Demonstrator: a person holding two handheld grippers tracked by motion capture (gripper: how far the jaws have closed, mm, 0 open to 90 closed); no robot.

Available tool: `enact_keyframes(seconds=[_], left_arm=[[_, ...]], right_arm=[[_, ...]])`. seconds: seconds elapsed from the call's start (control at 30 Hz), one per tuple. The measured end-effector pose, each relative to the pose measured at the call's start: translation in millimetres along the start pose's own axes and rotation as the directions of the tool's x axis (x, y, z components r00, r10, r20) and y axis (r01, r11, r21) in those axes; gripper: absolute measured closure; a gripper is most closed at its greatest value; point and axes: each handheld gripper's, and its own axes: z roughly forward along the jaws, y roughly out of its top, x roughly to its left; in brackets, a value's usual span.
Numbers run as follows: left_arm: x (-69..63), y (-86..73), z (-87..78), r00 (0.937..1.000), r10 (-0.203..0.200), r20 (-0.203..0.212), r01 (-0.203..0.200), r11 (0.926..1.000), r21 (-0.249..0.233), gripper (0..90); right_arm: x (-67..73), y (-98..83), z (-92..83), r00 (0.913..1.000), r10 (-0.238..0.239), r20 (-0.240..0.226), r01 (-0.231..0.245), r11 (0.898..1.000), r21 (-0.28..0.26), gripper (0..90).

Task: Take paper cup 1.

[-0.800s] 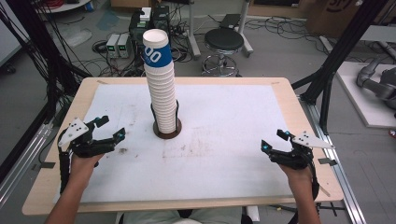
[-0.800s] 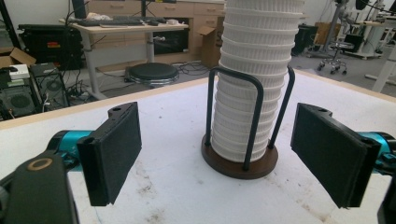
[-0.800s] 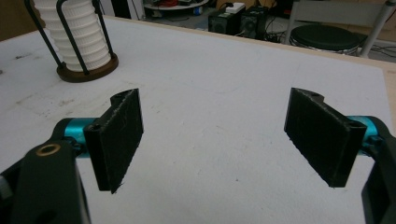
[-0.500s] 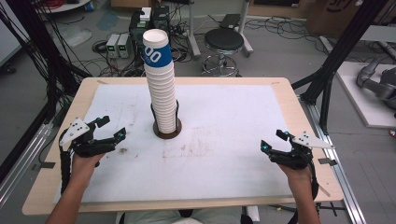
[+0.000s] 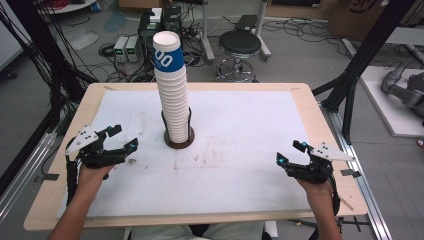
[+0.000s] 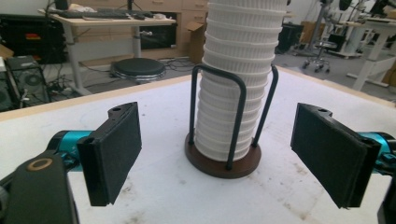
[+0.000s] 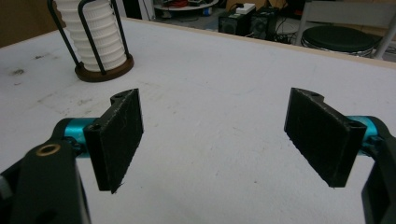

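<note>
step: likely pre-grasp, nothing taken yet | cups (image 5: pixel 172 90) stacked upright in holder (image 5: pixel 178 141), mid-table (image 5: pixel 260 125) | left gripper (image 5: pixel 121 140) released, empty, aimed at stack | right gripper (image 5: pixel 289 153) released, empty, well apart | next: probably reach top cup, lift straight

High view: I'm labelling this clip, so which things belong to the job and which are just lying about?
Likely the job (none is stated):
- stack of paper cups
- wire cup holder under it
- left gripper, open
- right gripper, open

Just lying about:
- stool
- power boxes on the floor
- cables
</note>
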Motion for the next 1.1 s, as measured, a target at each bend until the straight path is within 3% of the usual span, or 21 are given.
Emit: enact_keyframes(seconds=[0.17, 0.33, 0.53, 0.7, 1.1], left_arm=[[-0.4, 15.3, 5.8, 0.9998, -0.019, -0.002, 0.019, 0.9998, 0.006, 16.2], [-1.8, 46.0, 13.6, 0.9996, 0.009, 0.027, -0.009, 1.0000, -0.003, 16.2], [-4.9, 87.2, 24.5, 0.9950, 0.018, 0.099, -0.016, 0.9996, -0.024, 16.3], [-7.8, 117.0, 35.2, 0.9869, 0.032, 0.158, -0.030, 0.9994, -0.015, 16.3], [-15.1, 163.4, 52.3, 0.9807, 0.078, 0.179, -0.079, 0.9969, -0.006, 16.3]], right_arm=[[-1.2, -0.9, 2.7, 1.0000, -0.008, -0.003, 0.008, 1.000, 0.007, 20.1], [-1.8, -0.9, 4.2, 0.9999, -0.016, -0.007, 0.016, 1.000, 0.012, 20.1], [-1.0, -0.3, 4.6, 0.9998, -0.015, -0.012, 0.016, 1.000, 0.015, 20.1], [-0.7, -0.4, 4.2, 0.9998, -0.015, -0.013, 0.015, 1.000, 0.016, 20.1], [-1.9, -0.8, 2.7, 0.9999, -0.009, -0.013, 0.009, 1.000, 0.011, 20.1]])
